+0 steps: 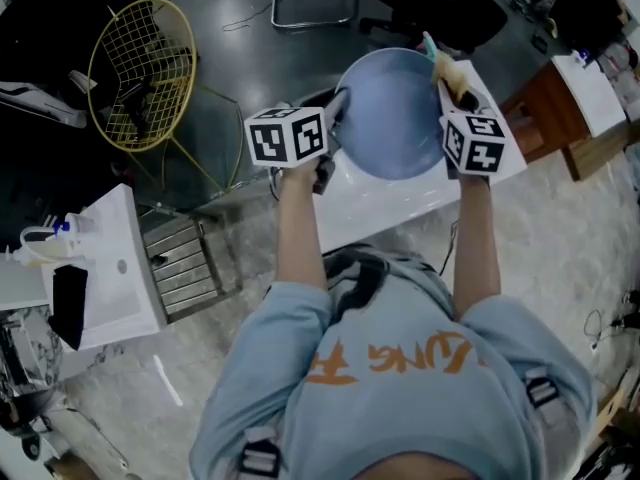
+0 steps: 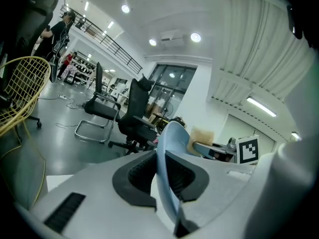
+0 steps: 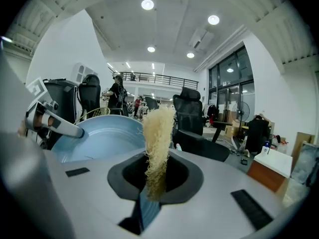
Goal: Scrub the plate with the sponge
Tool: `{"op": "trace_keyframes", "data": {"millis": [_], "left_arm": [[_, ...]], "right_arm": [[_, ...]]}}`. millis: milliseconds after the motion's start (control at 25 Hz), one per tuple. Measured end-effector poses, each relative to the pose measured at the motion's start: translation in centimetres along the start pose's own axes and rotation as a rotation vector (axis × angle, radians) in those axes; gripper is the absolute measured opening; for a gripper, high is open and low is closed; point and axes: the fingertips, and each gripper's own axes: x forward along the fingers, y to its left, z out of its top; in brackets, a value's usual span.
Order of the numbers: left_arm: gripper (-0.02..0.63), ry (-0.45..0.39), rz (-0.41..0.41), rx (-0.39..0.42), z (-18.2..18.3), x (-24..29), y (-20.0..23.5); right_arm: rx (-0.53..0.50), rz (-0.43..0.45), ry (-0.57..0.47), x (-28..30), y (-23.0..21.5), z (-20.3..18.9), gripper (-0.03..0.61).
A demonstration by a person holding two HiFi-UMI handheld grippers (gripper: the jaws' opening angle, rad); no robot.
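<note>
A pale blue plate is held up in the air above the white table. My left gripper is shut on its left rim; in the left gripper view the plate stands edge-on between the jaws. My right gripper is shut on a yellowish fibrous sponge with a blue backing, at the plate's right rim. In the head view the sponge touches or nearly touches that rim. The right gripper view shows the plate hollow side up at left, with the left gripper on its far edge.
A yellow wire chair stands at the left, black office chairs beyond the table. A white cabinet is at lower left, a wooden desk at right. People stand far off in the hall.
</note>
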Motion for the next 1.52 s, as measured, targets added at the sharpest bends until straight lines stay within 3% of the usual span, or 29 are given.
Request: {"op": "trace_keyframes", "data": {"millis": [160,320,600,760,920,1160,1520], "left_arm": [[0.034,-0.004,0.014,-0.021,-0.5,0.1,0.3],[0.034,-0.011,0.030,-0.059,-1.7,0.3,0.5],[0.035,-0.028,0.061,-0.097,-2.7,-0.6,1.3],[0.037,-0.046,0.069,-0.114,-3.1,-1.5,1.3],[0.037,-0.051,0.069,-0.128,-3.9,-2.3,1.7],[0.037,-0.060,0.066,-0.147,-4.7,-3.0,2.0],[0.037,-0.071,0.053,-0.153,-4.4,-2.0,1.9]], "right_arm": [[0.012,0.004,0.022,-0.3,-0.2,-1.1,0.034],[-0.005,0.067,-0.030,-1.0,1.6,0.3,0.034],[-0.094,0.339,-0.118,-1.0,10.9,3.6,0.034],[-0.122,0.478,-0.111,-0.9,16.4,3.0,0.034],[-0.147,0.563,-0.098,-0.2,19.9,1.8,0.034],[-0.144,0.526,-0.016,0.9,19.5,-0.8,0.034],[-0.092,0.364,0.043,1.7,13.3,-2.5,0.035]]}}
